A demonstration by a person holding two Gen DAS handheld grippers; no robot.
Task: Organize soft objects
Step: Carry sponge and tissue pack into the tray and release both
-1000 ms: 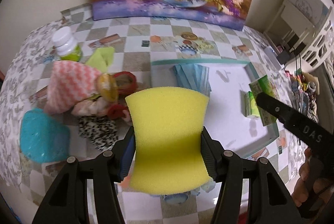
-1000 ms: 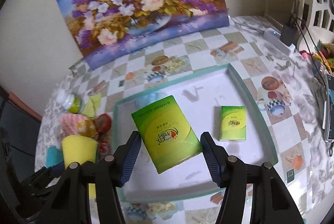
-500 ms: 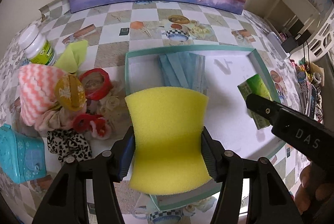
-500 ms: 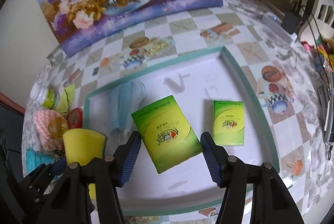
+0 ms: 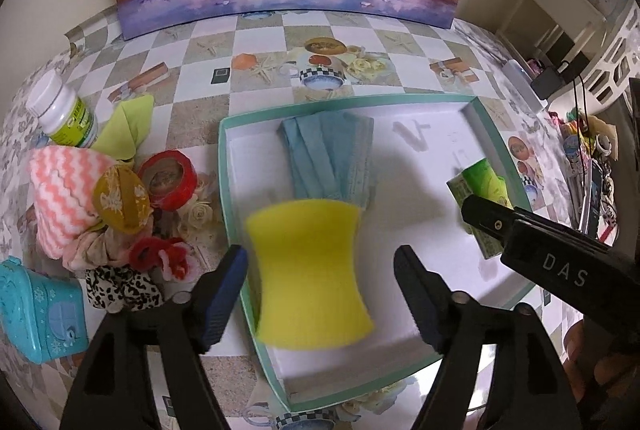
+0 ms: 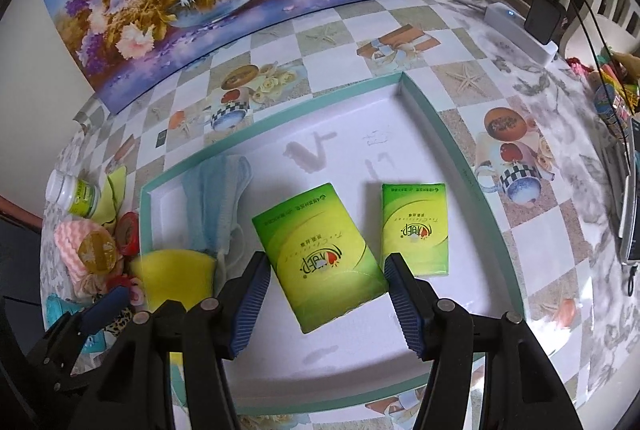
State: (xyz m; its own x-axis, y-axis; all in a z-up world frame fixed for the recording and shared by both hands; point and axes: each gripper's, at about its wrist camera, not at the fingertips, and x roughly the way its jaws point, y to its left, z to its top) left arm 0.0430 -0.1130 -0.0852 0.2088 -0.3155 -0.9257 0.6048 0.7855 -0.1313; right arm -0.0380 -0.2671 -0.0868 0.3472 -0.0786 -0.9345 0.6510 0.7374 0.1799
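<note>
Sorting in progress. The shallow teal-rimmed white tray (image 6: pixel 460 157) on the checked worktop (image 5: pixel 192 77) already holds folded pale-blue face masks (image 5: pixel 328 153) and a small green tissue pack (image 6: pixel 414 228). The left hand-held gripper (image 5: pixel 320 294), jaws just opened and clear of it, has the blurred yellow foam sponge (image 5: pixel 308 274) between them over the tray's near left corner, long axis running away from the camera. The right hand-held gripper (image 6: pixel 324 294) clamps a larger green tissue pack (image 6: pixel 320 254), tilted, over mid-tray. A heap of scrunchies and a pink zigzag cloth (image 5: pixel 60 197) remains outside.
</note>
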